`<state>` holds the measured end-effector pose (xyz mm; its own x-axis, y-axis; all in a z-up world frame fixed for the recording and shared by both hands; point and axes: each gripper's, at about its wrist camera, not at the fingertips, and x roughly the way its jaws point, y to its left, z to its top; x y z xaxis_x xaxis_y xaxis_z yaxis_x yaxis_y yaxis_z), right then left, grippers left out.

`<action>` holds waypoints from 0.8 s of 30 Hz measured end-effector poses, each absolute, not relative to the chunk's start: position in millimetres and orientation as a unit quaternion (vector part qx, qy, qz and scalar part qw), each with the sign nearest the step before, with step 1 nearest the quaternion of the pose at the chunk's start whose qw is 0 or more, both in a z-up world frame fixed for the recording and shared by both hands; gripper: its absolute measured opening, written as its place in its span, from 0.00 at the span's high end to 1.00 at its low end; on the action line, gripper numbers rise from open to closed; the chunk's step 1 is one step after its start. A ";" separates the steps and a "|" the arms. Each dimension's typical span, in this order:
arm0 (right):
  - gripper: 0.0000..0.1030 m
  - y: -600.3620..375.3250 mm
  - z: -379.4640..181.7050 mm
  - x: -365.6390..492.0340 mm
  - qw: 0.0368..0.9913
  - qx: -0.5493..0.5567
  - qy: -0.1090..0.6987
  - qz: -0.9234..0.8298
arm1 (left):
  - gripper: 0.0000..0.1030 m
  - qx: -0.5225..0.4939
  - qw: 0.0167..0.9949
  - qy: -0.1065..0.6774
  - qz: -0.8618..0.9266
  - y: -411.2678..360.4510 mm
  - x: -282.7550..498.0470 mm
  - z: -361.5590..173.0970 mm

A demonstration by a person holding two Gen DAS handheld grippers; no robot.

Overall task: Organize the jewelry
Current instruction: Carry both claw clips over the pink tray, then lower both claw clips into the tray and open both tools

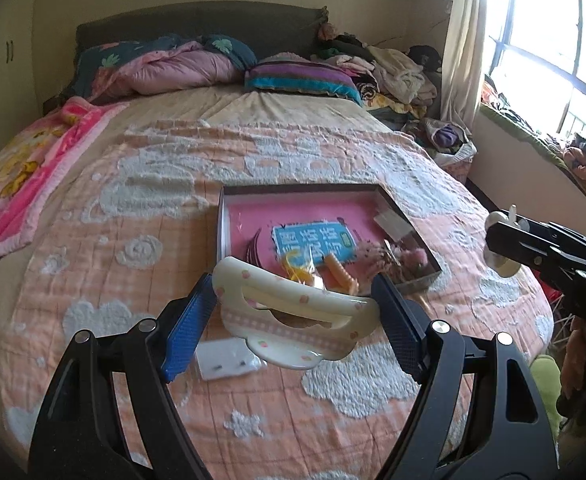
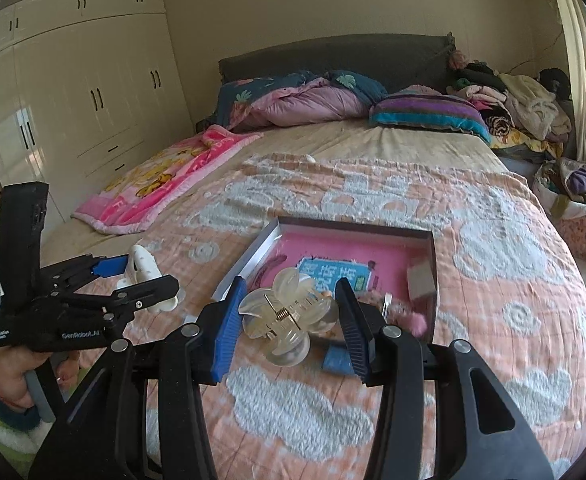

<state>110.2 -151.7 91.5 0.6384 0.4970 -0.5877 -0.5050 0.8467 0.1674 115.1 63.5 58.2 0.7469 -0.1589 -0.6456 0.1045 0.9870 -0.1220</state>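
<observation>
My left gripper is shut on a cream holder with pink dots, lifted above the peach bedspread. My right gripper is shut on a clear flower-shaped hair claw, also off the bed. Just beyond both lies a shallow box with a pink lining. It holds a blue card, orange pieces, dark hair ties and a pink fluffy item. In the right wrist view the left gripper shows at the left with the cream holder. The right gripper enters the left wrist view from the right edge.
A small white packet and a blue item lie on the bedspread under the grippers. Pillows and quilts are at the headboard, a clothes pile and a bag to the right, wardrobes to the left.
</observation>
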 end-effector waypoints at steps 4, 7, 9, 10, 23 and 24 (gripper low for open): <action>0.57 -150.1 91.2 126.7 0.906 -0.007 0.325 0.271 | 0.31 -0.038 0.935 0.345 -0.075 59.0 127.9 59.2; 0.57 -151.7 90.1 138.1 0.907 -0.008 0.327 0.265 | 0.31 -0.039 0.935 0.345 -0.076 56.9 139.5 59.3; 0.57 -153.4 89.3 144.9 0.908 -0.007 0.329 0.261 | 0.31 -0.039 0.934 0.345 -0.078 55.1 147.3 58.9; 0.57 -154.6 88.9 148.8 0.908 -0.006 0.329 0.259 | 0.31 -0.039 0.935 0.345 -0.079 54.3 150.1 59.0; 0.57 -165.0 78.8 190.6 0.911 -0.006 0.340 0.234 | 0.31 -0.025 0.931 0.353 -0.084 42.8 188.5 51.0; 0.57 -165.2 76.3 194.7 0.910 -0.007 0.343 0.232 | 0.31 -0.024 0.931 0.355 -0.085 41.7 191.9 48.7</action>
<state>194.7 -165.2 76.3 0.6571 0.4176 -0.6275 -0.4268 0.8923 0.1469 191.9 41.7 48.7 0.7331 -0.1743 -0.6574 0.1404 0.9846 -0.1044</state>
